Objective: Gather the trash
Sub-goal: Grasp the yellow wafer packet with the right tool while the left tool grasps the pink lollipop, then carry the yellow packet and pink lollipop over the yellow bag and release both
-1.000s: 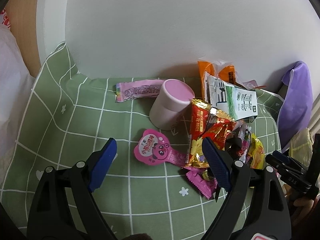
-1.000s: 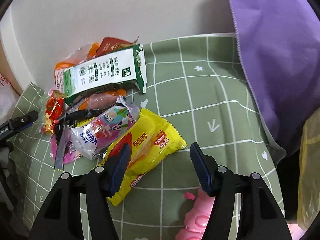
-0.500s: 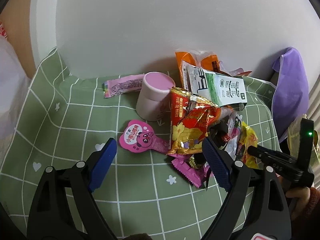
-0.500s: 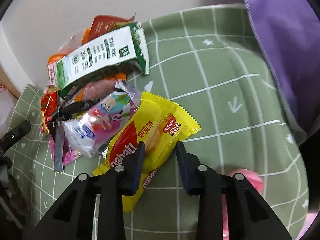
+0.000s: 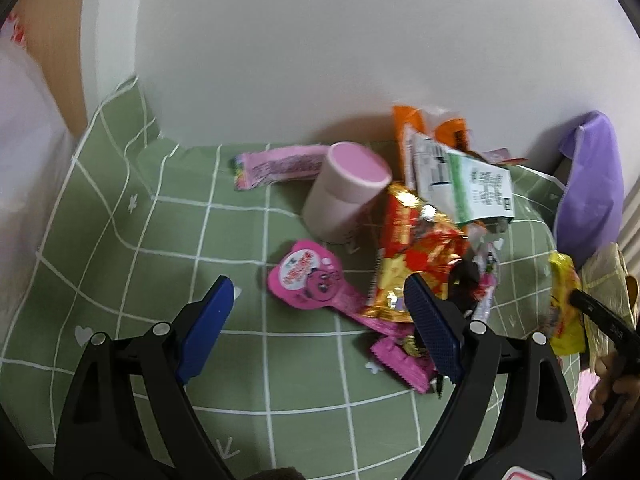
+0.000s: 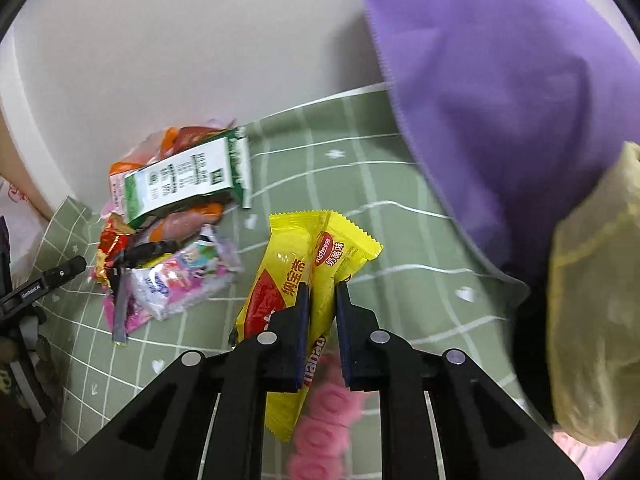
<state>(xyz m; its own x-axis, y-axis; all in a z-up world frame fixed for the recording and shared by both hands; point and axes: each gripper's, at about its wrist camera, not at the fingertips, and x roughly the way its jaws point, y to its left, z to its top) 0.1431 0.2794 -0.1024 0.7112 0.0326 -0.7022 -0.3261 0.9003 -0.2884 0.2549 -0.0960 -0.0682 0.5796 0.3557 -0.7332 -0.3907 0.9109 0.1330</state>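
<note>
Now yellow wrapper (image 6: 320, 264) pinched between right jaws.

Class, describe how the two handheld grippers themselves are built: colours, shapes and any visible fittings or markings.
Both are matte black plastic frames with triangular cut-outs and round silver rivets at the joints. The left gripper has long fingers faced with ribbed dark blue pads. The right gripper looks the same build. A red and white label shows at the left frame's lower edge. No cables or sleeves are visible.
</note>
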